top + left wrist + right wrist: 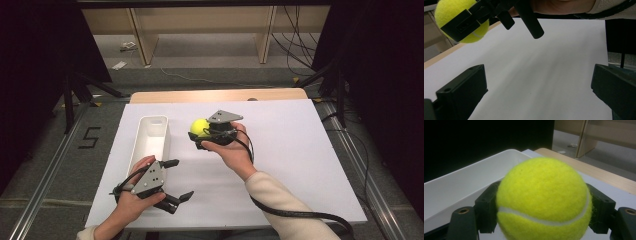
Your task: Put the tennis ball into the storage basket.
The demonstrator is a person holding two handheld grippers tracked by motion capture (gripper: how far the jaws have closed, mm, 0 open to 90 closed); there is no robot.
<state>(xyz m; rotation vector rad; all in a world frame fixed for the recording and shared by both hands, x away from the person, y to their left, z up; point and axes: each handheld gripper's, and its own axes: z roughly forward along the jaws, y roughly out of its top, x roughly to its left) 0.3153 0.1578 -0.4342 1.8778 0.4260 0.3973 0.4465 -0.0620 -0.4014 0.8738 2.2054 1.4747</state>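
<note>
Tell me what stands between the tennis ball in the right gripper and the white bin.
Nothing visible. The right gripper holds the tennis ball just right of the white bin, whose open top is unobstructed. The left gripper waits nearer the person, out of that path.

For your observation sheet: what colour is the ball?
The tennis ball is yellow-green with a white seam, clearest in the right gripper view.

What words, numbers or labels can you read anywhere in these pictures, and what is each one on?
"5": a dark figure marked on the grey floor, left of the table.
Tennis ball: no print readable, just its white seam.
White bin: no label visible.
</note>
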